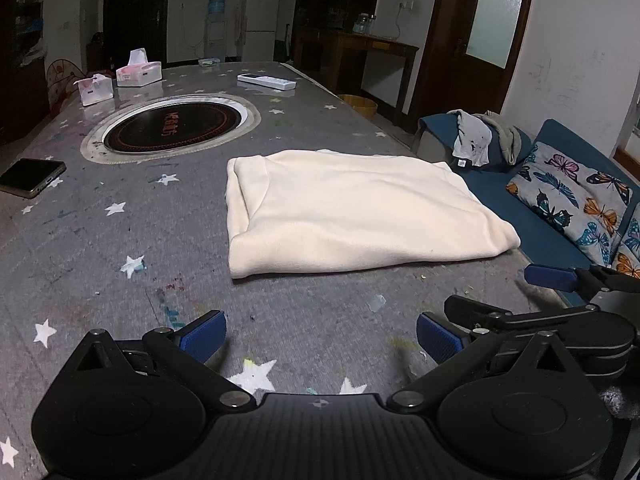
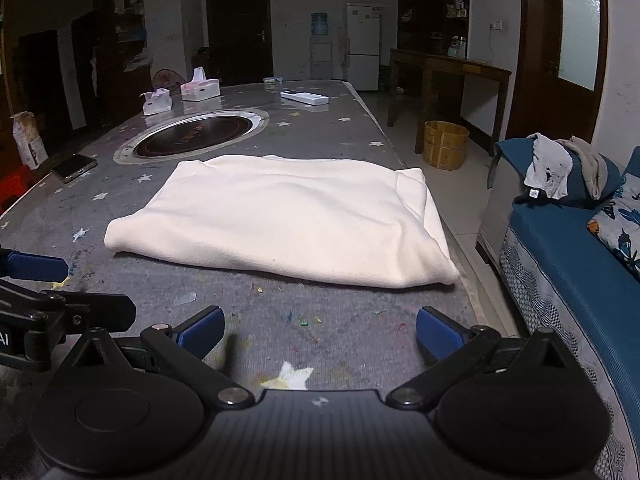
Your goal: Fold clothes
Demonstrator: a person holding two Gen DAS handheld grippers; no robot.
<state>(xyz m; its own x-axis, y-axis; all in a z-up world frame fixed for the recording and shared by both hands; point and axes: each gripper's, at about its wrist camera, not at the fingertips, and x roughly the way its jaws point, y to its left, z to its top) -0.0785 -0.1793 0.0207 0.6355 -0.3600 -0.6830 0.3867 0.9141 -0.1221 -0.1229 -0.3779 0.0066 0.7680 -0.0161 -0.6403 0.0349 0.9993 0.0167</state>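
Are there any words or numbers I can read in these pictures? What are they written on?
"AI": white letters on the left gripper body, cut off at the picture's edge in the right wrist view.
Red characters on the black round cooktop set in the table: too blurred to read.
Labels on the two tissue boxes and the tag on the grey garment: too small to read.

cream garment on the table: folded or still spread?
Folded. The cream fleece garment lies as a compact rectangle with doubled, rounded edges and a layered left side, flat on the grey star-print table; neither gripper touches it.
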